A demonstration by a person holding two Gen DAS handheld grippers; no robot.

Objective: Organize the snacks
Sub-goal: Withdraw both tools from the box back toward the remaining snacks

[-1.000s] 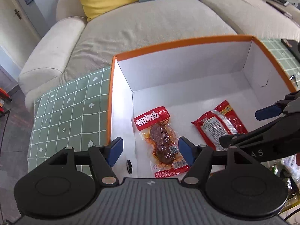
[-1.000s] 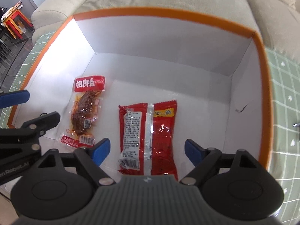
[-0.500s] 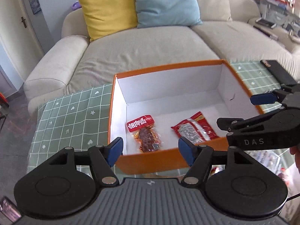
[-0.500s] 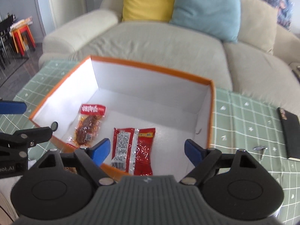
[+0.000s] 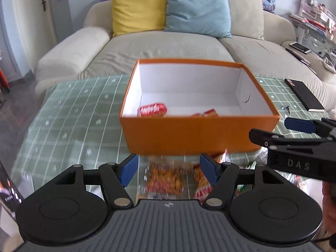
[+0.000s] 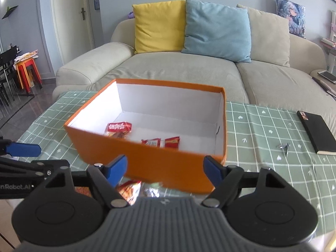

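An orange box (image 5: 199, 134) (image 6: 147, 166) with a white inside stands on the green checked cloth. Inside lie a red-labelled meat snack (image 5: 152, 110) (image 6: 118, 128) and a red packet (image 5: 206, 113) (image 6: 161, 142). In front of the box, several loose orange-red snack packets (image 5: 164, 177) (image 6: 129, 189) lie blurred near the table's front edge. My left gripper (image 5: 169, 168) (image 6: 37, 157) hangs open over those packets, holding nothing. My right gripper (image 6: 164, 168) (image 5: 277, 129) hovers before the box's front wall, its jaws closing with nothing between them.
A black notebook (image 5: 302, 94) (image 6: 317, 132) and a small metal tool (image 5: 286, 107) (image 6: 284, 147) lie on the cloth to the right. Behind the table stands a beige sofa (image 6: 189, 77) with yellow and blue cushions. Green cloth (image 5: 73, 115) spreads left of the box.
Both grippers have drawn back and up out of the box toward the table's near edge. The box now shows its front wall, and loose packets have come into view below.
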